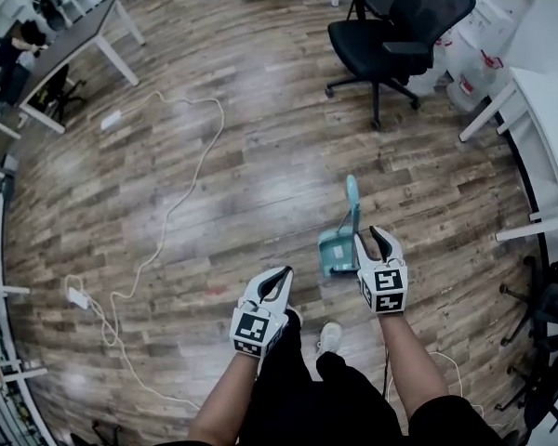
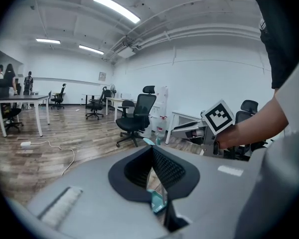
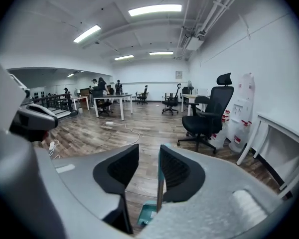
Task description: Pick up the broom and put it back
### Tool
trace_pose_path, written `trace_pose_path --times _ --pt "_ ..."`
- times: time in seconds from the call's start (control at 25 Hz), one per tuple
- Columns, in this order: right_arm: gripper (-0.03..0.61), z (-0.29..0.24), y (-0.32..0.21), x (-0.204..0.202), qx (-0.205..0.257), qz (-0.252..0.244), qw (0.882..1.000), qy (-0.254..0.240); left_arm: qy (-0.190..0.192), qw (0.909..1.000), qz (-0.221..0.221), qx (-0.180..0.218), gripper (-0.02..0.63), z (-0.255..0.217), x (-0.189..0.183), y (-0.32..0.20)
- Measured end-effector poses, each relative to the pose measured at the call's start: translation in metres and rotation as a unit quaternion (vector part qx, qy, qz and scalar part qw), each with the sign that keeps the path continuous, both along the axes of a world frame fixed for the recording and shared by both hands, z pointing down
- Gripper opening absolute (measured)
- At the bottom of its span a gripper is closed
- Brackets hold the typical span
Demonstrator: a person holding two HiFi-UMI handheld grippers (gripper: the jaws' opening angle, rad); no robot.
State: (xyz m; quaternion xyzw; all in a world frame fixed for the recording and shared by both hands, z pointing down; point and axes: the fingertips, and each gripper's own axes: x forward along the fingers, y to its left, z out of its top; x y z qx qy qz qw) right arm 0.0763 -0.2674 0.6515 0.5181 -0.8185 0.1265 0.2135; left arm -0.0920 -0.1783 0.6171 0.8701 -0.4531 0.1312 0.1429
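Teal against the brown plank floor (image 1: 260,156), the broom-and-dustpan set (image 1: 339,249) stands upright just ahead of the person's feet, its handle rising away from the pan. The head view puts it close in front of the right gripper (image 1: 367,233), whose two jaws stand well apart, and off to the right of the left gripper (image 1: 285,271), whose jaws come to a single point.

The right gripper view adds what that high angle cannot. The teal handle (image 3: 161,193) runs up between the parted jaws, close along the right-hand one, with a clear gap to the other, so nothing is clamped. The pan shows as a teal patch low in the gap.

The left gripper view shows its jaws meeting at the tips with nothing between them. A sliver of teal is glimpsed through the slit lower down, and the right gripper's marker cube (image 2: 219,117) is held off to the side.

Only the head view shows the white cable (image 1: 181,193) snaking across the floor to a power strip (image 1: 77,296). A black office chair (image 1: 400,26) stands beyond the set, and both gripper views see it upright by the white wall.
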Motion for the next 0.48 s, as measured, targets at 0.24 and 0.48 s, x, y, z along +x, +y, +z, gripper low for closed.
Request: trace_pose_path --times 0.24,0.48 --pt "0.026 -0.061 0.037 -0.007 0.057 -0.024 0.998 -0.017 0.010 0.9995 -0.012 0.026 0.020 -0.041 0.009 0.005" --pt "0.002 -0.116 0.078 -0.008 0.094 -0.041 0.993 -0.056 0.020 0.9971 -0.018 0.071 0.020 -0.074 0.016 0.025"
